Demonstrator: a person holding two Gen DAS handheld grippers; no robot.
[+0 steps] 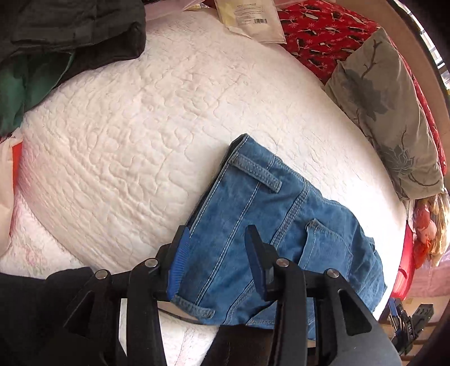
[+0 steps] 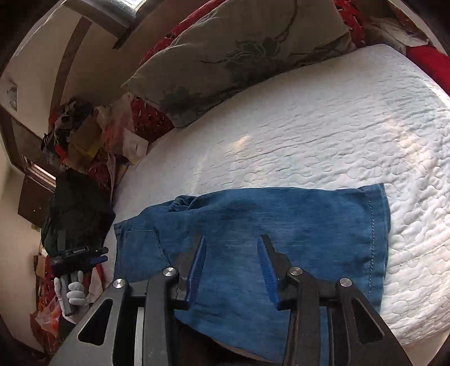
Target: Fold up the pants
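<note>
Blue denim pants (image 1: 281,225) lie folded on the white quilted bed (image 1: 140,140). In the left wrist view I see the waistband end with belt loops and a back pocket. My left gripper (image 1: 218,235) is open just above the waistband, jaws apart over the denim. In the right wrist view the pants (image 2: 281,225) show their leg hem at the right. My right gripper (image 2: 232,242) is open, hovering over the middle of the folded legs. The left gripper (image 2: 81,253), in a white-gloved hand, also shows at the far left of that view.
A grey floral pillow (image 1: 388,112) and red patterned bedding (image 1: 323,28) lie along the bed's far side. Dark and green clothes (image 1: 56,42) are piled at the top left. A plastic packet (image 1: 253,17) lies near the top. Clutter (image 2: 78,135) sits beside the bed.
</note>
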